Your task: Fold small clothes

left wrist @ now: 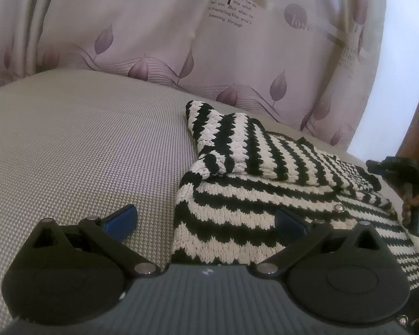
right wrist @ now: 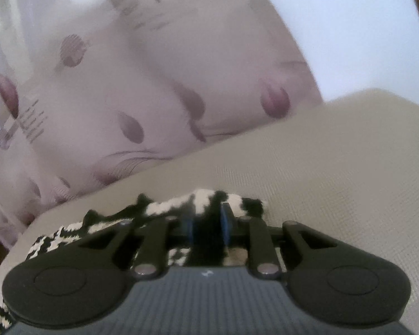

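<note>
Blue pads of the right gripper [right wrist: 206, 224] stood close together, clamped on a bunched edge of the black-and-white striped knit garment [right wrist: 181, 209], which lay on the grey woven cushion [right wrist: 335, 195]; that view was smeared by blur, so how much fabric sat between the pads could not be told. The left gripper [left wrist: 206, 222] had its jaws wide apart and held nothing: one blue pad hung over bare cushion [left wrist: 69, 145], the other over the near corner of the garment [left wrist: 237, 209], with the garment's left edge running between them. By the look of it the folding was partway along: one sleeve [left wrist: 220, 142] was already laid across the body, while the rest of the garment was spread flat and its lower hem was not yet brought up. The right-hand side appeared to be the step in hand, and a final fold of the body probably remained. To the left of the garment the cushion was open, giving ample room to work. Behind it, the leaf-printed curtain [left wrist: 181, 42] hung close to the cushion's far edge, and the garment's far corner lay near that edge, leaving less room there.
</note>
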